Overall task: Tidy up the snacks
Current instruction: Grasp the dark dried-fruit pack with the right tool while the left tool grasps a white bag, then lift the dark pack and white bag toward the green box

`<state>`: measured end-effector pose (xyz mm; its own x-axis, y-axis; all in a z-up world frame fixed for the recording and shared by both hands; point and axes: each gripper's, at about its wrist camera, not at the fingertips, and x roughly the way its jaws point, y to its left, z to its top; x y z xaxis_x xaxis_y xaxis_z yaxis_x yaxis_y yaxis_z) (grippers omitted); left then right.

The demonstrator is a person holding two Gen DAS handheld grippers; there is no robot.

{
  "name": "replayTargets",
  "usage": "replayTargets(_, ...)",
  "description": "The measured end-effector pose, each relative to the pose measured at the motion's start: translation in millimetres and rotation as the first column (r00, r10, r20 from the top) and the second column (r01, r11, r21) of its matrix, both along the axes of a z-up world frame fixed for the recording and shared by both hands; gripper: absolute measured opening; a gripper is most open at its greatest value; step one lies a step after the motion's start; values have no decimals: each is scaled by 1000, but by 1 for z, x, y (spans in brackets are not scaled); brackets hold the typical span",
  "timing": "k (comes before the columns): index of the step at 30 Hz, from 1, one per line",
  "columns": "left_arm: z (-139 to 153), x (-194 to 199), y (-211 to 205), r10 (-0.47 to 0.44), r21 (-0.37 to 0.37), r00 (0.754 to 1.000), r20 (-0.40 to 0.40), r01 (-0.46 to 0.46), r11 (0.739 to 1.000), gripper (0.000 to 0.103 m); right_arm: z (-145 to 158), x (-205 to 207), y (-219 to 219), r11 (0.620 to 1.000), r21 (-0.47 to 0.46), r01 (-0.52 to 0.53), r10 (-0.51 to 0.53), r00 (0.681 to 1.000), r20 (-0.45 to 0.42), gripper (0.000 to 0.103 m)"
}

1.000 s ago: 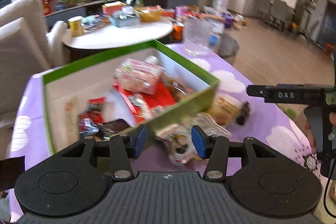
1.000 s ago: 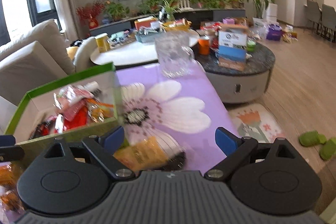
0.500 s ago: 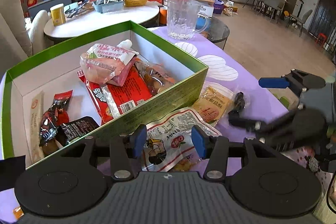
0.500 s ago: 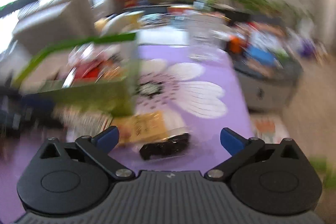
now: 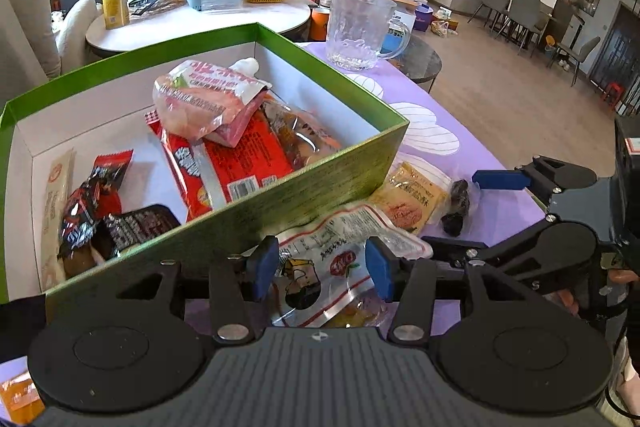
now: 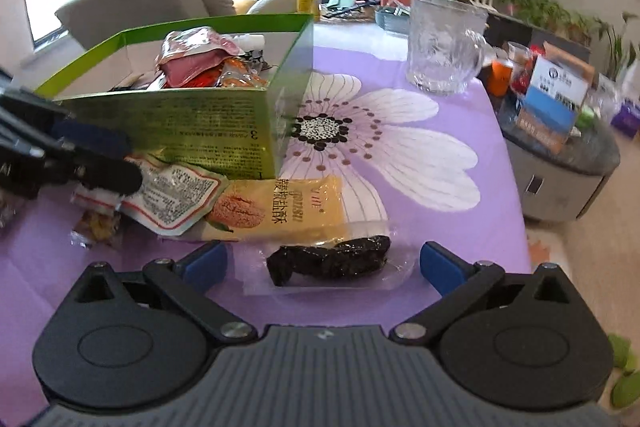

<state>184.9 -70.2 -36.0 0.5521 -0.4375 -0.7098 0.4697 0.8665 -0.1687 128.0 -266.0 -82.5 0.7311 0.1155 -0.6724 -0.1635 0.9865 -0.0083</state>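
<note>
A dark, lumpy dried snack sealed in a clear plastic wrapper (image 6: 334, 261) lies on the bench at lower centre of the right wrist view, between the spread, released jaws of the right gripper (image 6: 322, 263), pads clear of it. Just above it a glossy yellow pastry packet (image 6: 280, 211) lies flat, overlapped at its left by a crinkled white printed pouch (image 5: 320, 263). In the left wrist view that pouch shows at lower centre between the left gripper (image 5: 320, 267) jaws, which stand parted and unclenched. Behind stands a green cardboard box (image 5: 332, 179) with white inner walls, holding a pink spouted pouch (image 5: 208, 95), a red foil packet (image 5: 228, 163) and small dark wrappers. The bench wears a purple cloth with white flowers (image 6: 400, 155). A ribbed glass mug (image 6: 444, 47) stands upper right.
</note>
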Motion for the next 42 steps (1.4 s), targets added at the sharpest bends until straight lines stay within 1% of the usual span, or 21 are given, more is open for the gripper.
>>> replayTargets(3,0,-9,6,-18,1,999,-26,18,1000,45,0,-2,2,1000,5,10,-10,1000,3,62)
replayTargets(6,-6,-19,8,-40,19,992,-119,42,999,46,-1,-4,1,999,22,25,-25,1000,5,62)
replayTargets(10,0,-41,11,-63,30,992,-109,67,997,47,-3,-4,1,999,26,43,-44,999,24,62)
replayTargets(13,6,-48,15,-49,46,996,-68,53,998,47,-3,-6,2,999,27,48,-48,998,29,62)
replayTargets(15,10,-46,18,-23,45,998,-55,26,999,47,-3,-5,1,998,27,49,-50,998,31,62)
replayTargets(17,12,-41,19,-8,28,998,-55,9,1000,47,-3,-6,1,998,27,53,-54,998,34,62)
replayTargets(21,9,-29,13,-13,15,999,-52,14,1000,50,-3,-6,1,998,28,56,-57,998,37,62)
replayTargets(23,3,-19,7,-1,19,997,-71,2,1000,50,-3,-7,2,998,28,56,-57,998,37,62)
replayTargets(26,-6,-4,2,-4,-14,990,-143,2,1000,51,-3,-7,2,998,28,55,-56,998,37,62)
replayTargets(28,-9,1,1,15,-18,990,-142,-18,1000,54,-3,-7,2,998,29,54,-55,998,37,62)
replayTargets(30,-11,4,1,23,-25,987,-161,-27,999,55,-3,-7,2,998,28,53,-54,998,37,62)
replayTargets(33,-12,5,1,20,-35,987,-156,-26,999,56,-3,-6,2,998,28,51,-52,998,37,62)
replayTargets(36,-13,3,-1,4,-28,991,-132,-7,1000,57,-3,-6,2,998,28,52,-53,998,37,62)
replayTargets(39,-14,1,1,-6,-39,993,-119,1,999,53,-3,-6,2,998,28,53,-54,998,37,62)
replayTargets(40,-14,1,3,-10,-55,993,-120,3,998,47,-3,-6,2,998,29,53,-54,998,37,62)
replayTargets(41,-12,-1,6,-14,-72,993,-114,6,997,43,-3,-6,2,998,29,55,-56,998,37,62)
replayTargets(42,-9,-3,8,-21,-84,994,-105,12,996,36,-3,-6,3,998,27,60,-61,997,37,62)
